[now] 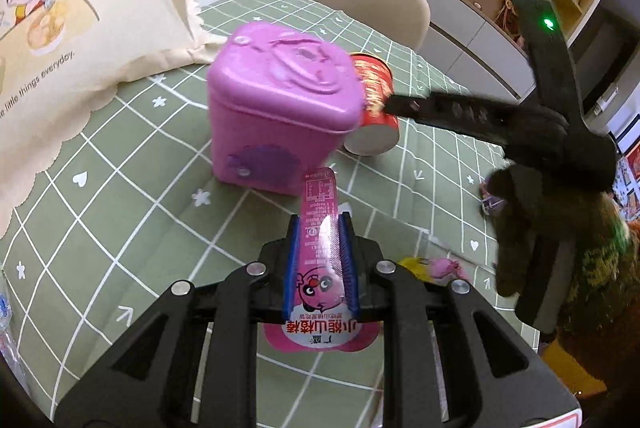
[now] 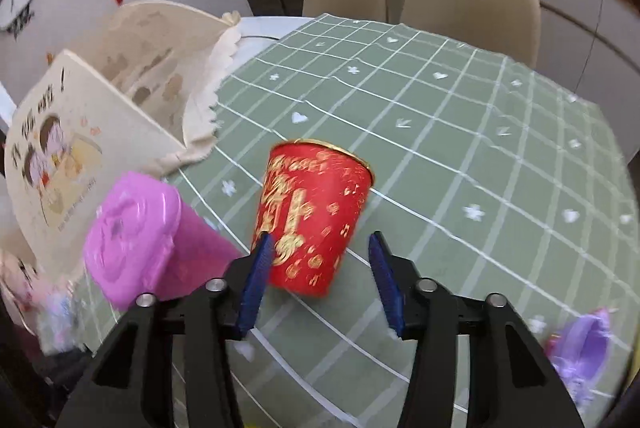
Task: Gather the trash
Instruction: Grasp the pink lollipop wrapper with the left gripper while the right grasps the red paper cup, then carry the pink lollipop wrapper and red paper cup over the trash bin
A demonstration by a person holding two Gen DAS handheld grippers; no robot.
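Right hand-held gripper point(image 2: 320, 268) wide open, red cup point(image 2: 314, 214) dead ahead at 12 o'clock, probably just touching its left finger. Left hand-held gripper point(image 1: 319, 228) clamps pink wrapper point(image 1: 320, 248).

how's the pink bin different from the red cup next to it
The pink square plastic bin has flat sides and a closed embossed lid; the red paper cup with gold print is round, tapered and lidless. The bin stands on its base, while the cup is tilted and appears upside down, wide end lowest. The bin is plain pink; the cup is patterned. Both are on the green checked tablecloth.
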